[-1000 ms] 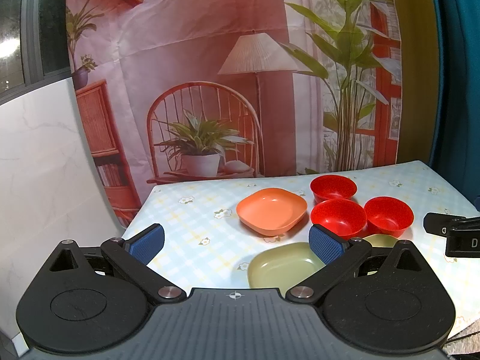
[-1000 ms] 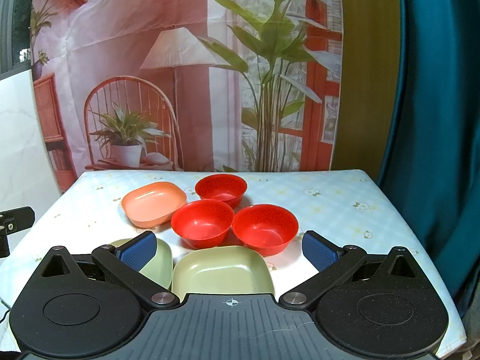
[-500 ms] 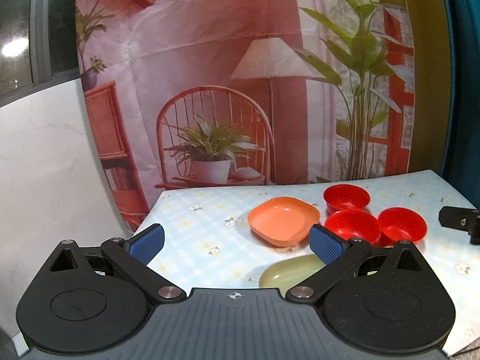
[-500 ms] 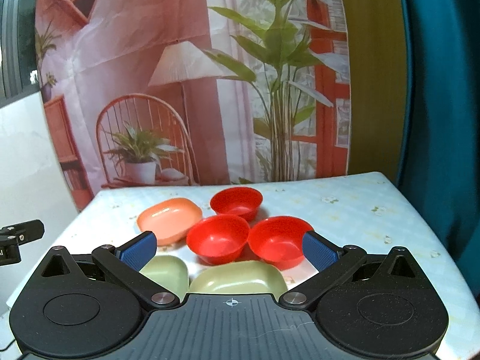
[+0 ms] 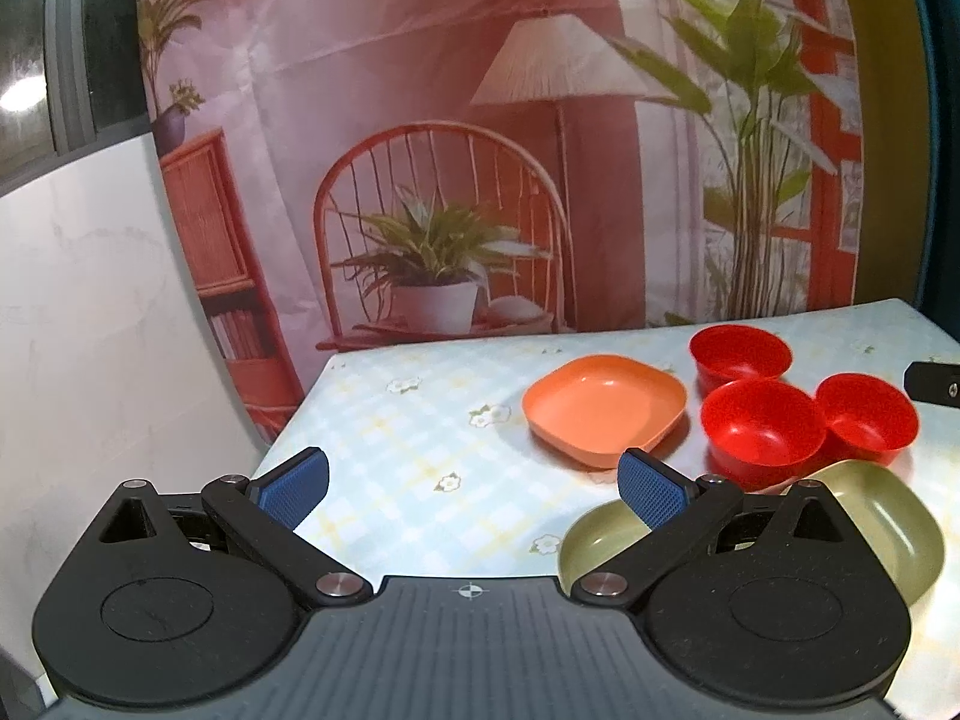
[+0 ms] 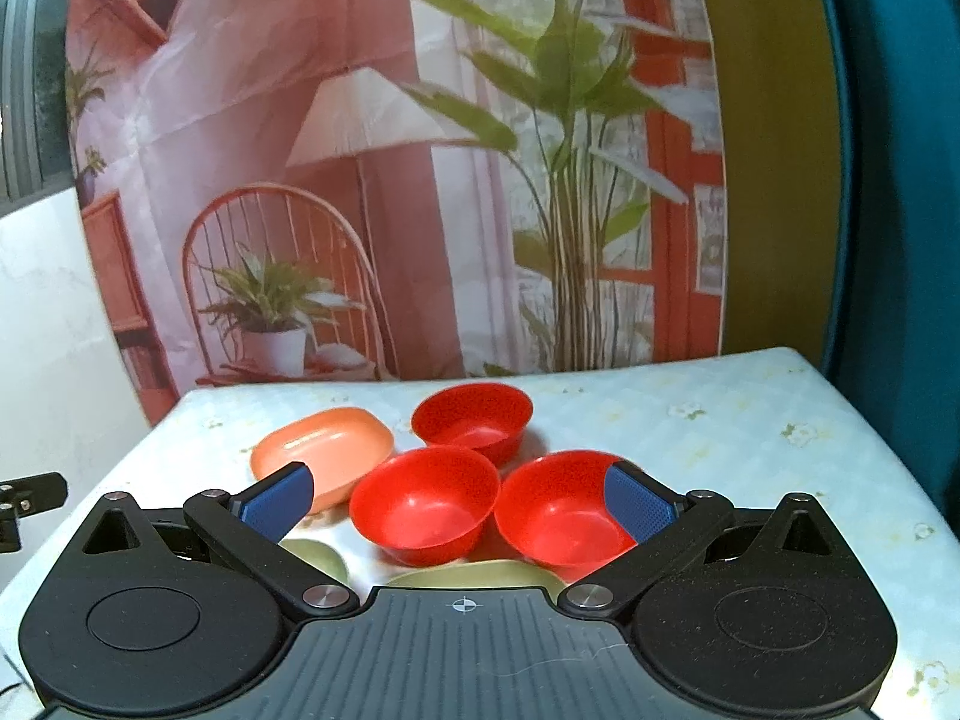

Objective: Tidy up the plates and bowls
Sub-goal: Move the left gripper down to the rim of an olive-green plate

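The left gripper (image 5: 474,489) hangs above the near left part of the table (image 5: 408,438), its blue-padded fingers (image 5: 292,487) spread wide with nothing between them but the pale checked, flower-printed cloth. The right gripper (image 6: 459,501) is likewise wide open and empty-handed — it sits low over the cluster of dishes, and its black tip shows at the right edge of the left wrist view. The dishes are grouped toward the middle and right of the table. An orange plate (image 5: 603,408), square with rounded corners, lies farthest left of the group. Just beside it stand three red bowls, all upright: the far red bowl (image 5: 739,355) nearest the backdrop, the middle red bowl (image 5: 763,425) in front of it, and the right red bowl (image 5: 867,415) touching or nearly touching the middle one. In the right wrist view the right finger pad (image 6: 636,507) overlaps the right red bowl's rim, though whether it touches cannot be told. Nearest the camera lie two olive-green plates — the small green plate (image 5: 594,543) partly hidden behind the left gripper's right finger, and the larger green plate (image 5: 894,525) just beside it, below the red bowls. A printed backdrop (image 5: 480,150) of a chair, lamp and plants hangs behind the table.
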Motion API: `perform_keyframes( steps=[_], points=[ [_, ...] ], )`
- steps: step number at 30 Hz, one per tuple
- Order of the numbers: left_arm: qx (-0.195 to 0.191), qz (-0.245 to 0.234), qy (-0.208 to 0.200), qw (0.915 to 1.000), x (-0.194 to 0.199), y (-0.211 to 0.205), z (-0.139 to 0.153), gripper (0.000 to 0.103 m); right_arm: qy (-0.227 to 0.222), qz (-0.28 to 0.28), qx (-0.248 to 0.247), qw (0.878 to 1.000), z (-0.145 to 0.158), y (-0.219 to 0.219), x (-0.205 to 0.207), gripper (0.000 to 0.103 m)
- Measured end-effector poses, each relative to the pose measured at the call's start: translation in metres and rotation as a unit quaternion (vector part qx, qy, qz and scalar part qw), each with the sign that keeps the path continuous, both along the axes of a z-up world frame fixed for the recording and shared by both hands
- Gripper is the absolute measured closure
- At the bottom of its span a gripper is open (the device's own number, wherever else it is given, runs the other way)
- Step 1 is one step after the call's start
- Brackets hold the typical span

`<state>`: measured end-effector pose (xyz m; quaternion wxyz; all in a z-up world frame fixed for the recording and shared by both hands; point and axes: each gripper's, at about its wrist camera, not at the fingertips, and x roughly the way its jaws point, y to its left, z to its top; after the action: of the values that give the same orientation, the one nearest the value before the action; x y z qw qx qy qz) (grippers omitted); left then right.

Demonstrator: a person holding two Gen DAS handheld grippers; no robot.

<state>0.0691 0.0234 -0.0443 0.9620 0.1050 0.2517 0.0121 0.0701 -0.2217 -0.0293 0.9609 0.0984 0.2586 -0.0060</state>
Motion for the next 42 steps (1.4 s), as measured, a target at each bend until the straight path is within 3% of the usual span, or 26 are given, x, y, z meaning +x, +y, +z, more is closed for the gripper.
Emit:
perform_keyframes(
  steps=[8, 26, 34, 38, 42],
  points=[
    [0.001, 0.009, 0.031, 0.9995, 0.026, 0.004, -0.030, 0.000, 0.027, 0.006, -0.035, 0.999, -0.031, 0.020, 0.022, 0.000],
    [-0.017, 0.020, 0.096, 0.9951, 0.051, 0.008, -0.075, 0.000, 0.094, 0.033, -0.011, 0.995, -0.083, 0.024, 0.030, 0.001],
    [-0.036, 0.018, 0.120, 0.9919, 0.056, 0.012, -0.086, 0.001, 0.107, 0.062, -0.005, 0.992, -0.090, 0.032, 0.038, 0.016],
    [-0.063, 0.010, 0.139, 0.9882, 0.060, 0.016, -0.093, 0.013, 0.108, 0.081, -0.010, 0.991, -0.091, 0.039, 0.041, 0.023],
    [-0.073, 0.010, 0.158, 0.9846, 0.063, 0.016, -0.104, 0.017, 0.110, 0.095, -0.013, 0.989, -0.092, 0.045, 0.043, 0.029]
  ],
)
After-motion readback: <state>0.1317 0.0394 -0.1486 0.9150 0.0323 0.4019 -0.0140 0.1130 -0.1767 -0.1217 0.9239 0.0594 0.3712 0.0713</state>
